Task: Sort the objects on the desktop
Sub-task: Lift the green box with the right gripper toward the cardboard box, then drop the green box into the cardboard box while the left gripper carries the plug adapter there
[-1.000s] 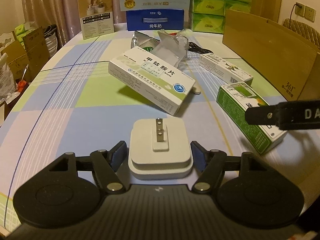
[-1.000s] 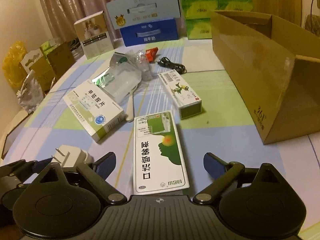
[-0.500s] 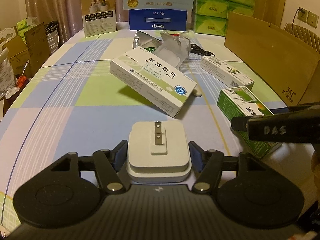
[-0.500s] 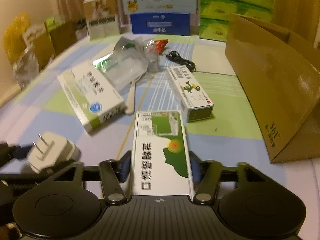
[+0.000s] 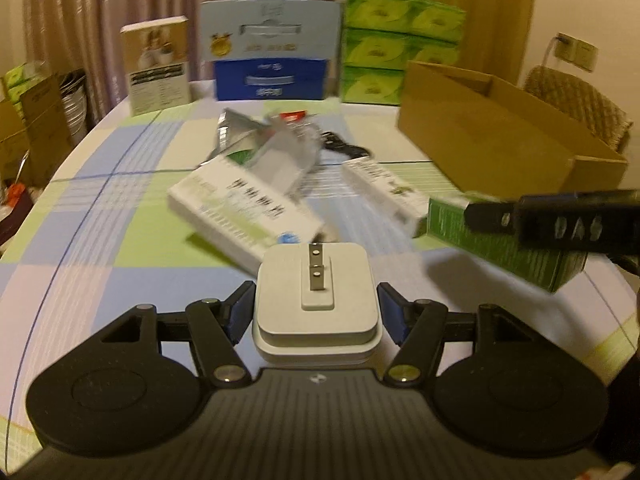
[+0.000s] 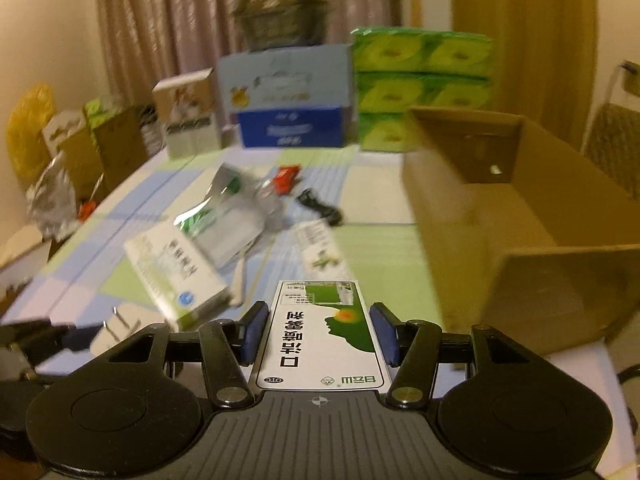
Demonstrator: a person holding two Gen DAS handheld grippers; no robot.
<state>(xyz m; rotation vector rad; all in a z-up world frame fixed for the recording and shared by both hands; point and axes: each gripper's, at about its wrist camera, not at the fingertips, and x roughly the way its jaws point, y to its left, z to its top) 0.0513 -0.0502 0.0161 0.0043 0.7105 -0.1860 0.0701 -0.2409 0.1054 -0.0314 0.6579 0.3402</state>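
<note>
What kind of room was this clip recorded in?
Most likely a home dining or living room: a table under a checked pastel tablecloth, brown window curtains behind it, and stacked green tissue packs beside a milk carton box at the far edge.

curtains (image 5: pixel 80 20) drawn | cream wall (image 6: pixel 48 40) | wicker chair (image 5: pixel 580 100) | checked tablecloth (image 5: pixel 100 240)

Matt white plastic charger (image 5: pixel 316 300), metal prongs; glossy medicine carton (image 6: pixel 320 340); matt cardboard box (image 6: pixel 520 216).
</note>
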